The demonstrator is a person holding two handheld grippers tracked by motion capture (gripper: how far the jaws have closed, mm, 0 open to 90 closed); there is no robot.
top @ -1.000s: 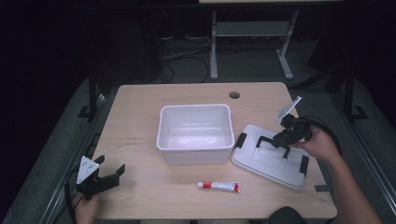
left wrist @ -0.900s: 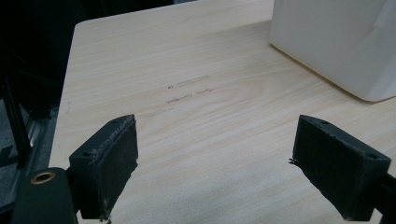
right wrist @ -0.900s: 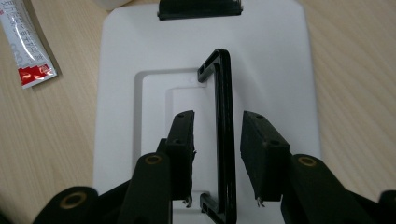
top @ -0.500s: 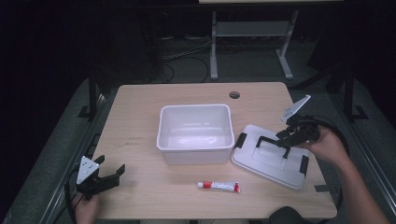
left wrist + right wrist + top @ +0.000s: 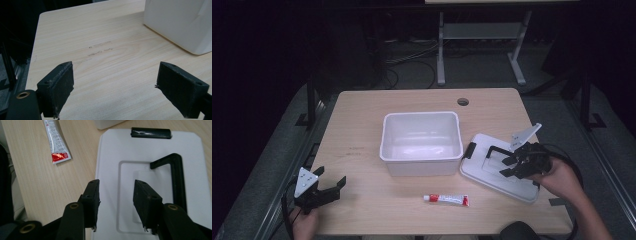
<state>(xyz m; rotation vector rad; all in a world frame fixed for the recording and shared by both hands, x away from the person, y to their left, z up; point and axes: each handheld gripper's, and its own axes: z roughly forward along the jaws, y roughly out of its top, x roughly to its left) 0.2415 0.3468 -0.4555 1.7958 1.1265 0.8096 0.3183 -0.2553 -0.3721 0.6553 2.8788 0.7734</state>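
- The right tool (image 5: pixel 512 165) is seen hovering over the white lid (image 5: pixel 150 170), which lies flat on the surface (image 5: pixel 362 130) just right of the open white bin (image 5: pixel 422 142).
- Its jaws have just been opening; they stand part-spread with nothing pinched between them.
- The lid's black handle (image 5: pixel 175 175) lies just to the right of the jaws in the right gripper view, its long bar running along the tool's line of sight.
- The tube (image 5: pixel 447 199) lies near, crosswise toward the left.
- The left tool (image 5: pixel 324 192) is held spread wide and empty, well apart, so the right hand is judged nearer.
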